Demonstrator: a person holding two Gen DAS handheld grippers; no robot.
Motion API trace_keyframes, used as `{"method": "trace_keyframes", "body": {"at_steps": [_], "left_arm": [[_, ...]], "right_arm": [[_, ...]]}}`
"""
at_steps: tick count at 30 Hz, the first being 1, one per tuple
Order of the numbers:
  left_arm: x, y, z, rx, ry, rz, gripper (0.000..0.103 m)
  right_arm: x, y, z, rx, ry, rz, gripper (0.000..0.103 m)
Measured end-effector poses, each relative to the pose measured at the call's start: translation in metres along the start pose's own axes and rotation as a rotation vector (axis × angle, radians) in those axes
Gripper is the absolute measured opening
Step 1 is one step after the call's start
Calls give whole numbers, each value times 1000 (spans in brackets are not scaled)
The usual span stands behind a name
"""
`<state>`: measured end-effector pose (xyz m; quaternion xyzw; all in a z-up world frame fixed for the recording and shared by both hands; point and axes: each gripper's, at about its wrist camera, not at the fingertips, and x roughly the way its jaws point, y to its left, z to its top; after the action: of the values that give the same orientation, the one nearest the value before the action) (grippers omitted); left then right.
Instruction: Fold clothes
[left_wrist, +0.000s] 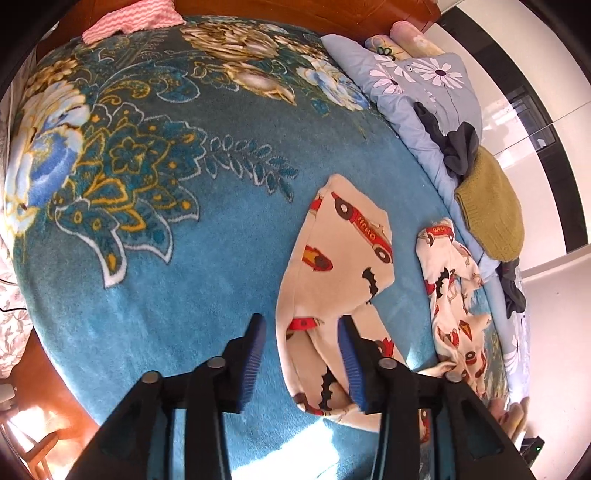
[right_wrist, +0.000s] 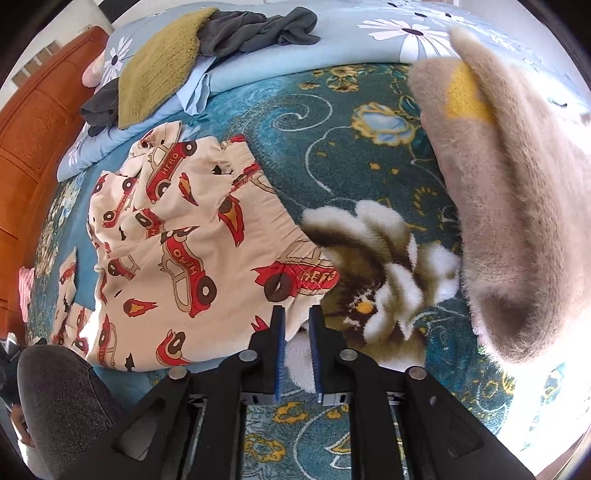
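While both grippers point steeply down at the bed, neither one is clamped on anything. The left gripper (left_wrist: 301, 325) hangs over the blue flowered blanket (left_wrist: 155, 266) with its jaws standing well apart; the blue pads are clear of the cloth. Between and just past its fingers lies the cream pyjama piece (left_wrist: 332, 266) printed with red cars, and the edge of that cloth runs under the right-hand finger. The cloth lies loose on the blanket, released rather than gripped. Off to the right of this gripper a second crumpled part of the same printed fabric (left_wrist: 454, 295) lies near the bed's edge, and beyond it sit a mustard knitted garment (left_wrist: 491, 218) and dark grey clothes (left_wrist: 458, 147) on a pale blue daisy quilt (left_wrist: 417, 85).

The right gripper (right_wrist: 296, 314) is also tipped downward, its jaws parted only a narrow way. The hem of the car-print garment (right_wrist: 177, 251) lies right at the fingertips, reaching just into the gap, but the pads do not press on it. The garment spreads out ahead and to the left of this gripper, rumpled rather than flat. To the right, a fluffy beige sleeve (right_wrist: 509, 221) with a yellow patch crosses the view above the blanket. At the lower left, beside the gripper's frame, a knee in dark trousers (right_wrist: 62, 398) shows. The wooden headboard (right_wrist: 33, 140) stands far off on the left.
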<state>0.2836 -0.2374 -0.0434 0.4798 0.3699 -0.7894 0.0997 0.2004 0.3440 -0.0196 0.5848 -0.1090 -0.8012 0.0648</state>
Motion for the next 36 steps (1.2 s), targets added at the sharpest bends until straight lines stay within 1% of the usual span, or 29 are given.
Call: {"method": "trace_keyframes", "body": {"at_steps": [1, 2, 5, 7, 8, 11, 13, 14, 15, 16, 19, 20, 23, 26, 27, 29, 31, 33, 36], "left_arm": [[5, -1, 9, 0, 4, 7, 54], [12, -2, 17, 3, 10, 17, 55], [41, -4, 38, 16, 55, 64, 55], [61, -4, 49, 12, 100, 65, 55], [68, -5, 51, 14, 111, 63, 55], [76, -13, 53, 39, 109, 89, 53], [77, -16, 53, 49, 101, 85, 51], [77, -16, 52, 50, 105, 82, 33], [77, -17, 52, 50, 115, 86, 11], [76, -17, 50, 54, 117, 93, 6], [59, -17, 45, 61, 52, 94, 6], [48, -15, 45, 46, 22, 89, 6], [4, -7, 45, -13, -79, 79, 6], [-49, 2, 46, -62, -176, 107, 6], [-61, 5, 46, -79, -194, 111, 6], [-72, 8, 51, -94, -207, 132, 6], [-68, 8, 60, -97, -198, 181, 6], [-51, 9, 69, -123, -161, 211, 6], [-22, 10, 73, -158, -111, 234, 6]], "right_arm": [[2, -3, -1, 18, 9, 11, 37], [4, -5, -3, 31, 17, 24, 39], [11, -6, -7, 65, 42, 71, 40], [17, -7, -8, 91, 66, 101, 40], [20, -7, -8, 101, 73, 101, 40], [25, -9, -10, 126, 90, 99, 41], [28, -9, -11, 139, 102, 114, 40], [29, -8, -11, 138, 103, 116, 41], [30, -7, -12, 136, 104, 118, 41], [31, -5, -12, 134, 108, 121, 40], [32, 0, -10, 127, 107, 142, 40], [32, 1, -9, 126, 104, 145, 40], [31, 3, -8, 129, 97, 156, 40], [29, 4, -8, 133, 90, 164, 41], [29, 3, -8, 133, 87, 166, 41], [29, 4, -7, 123, 87, 165, 40], [30, 5, -5, 118, 86, 162, 41], [31, 7, -2, 125, 84, 165, 41], [26, 11, 2, 115, 66, 151, 40]]}}
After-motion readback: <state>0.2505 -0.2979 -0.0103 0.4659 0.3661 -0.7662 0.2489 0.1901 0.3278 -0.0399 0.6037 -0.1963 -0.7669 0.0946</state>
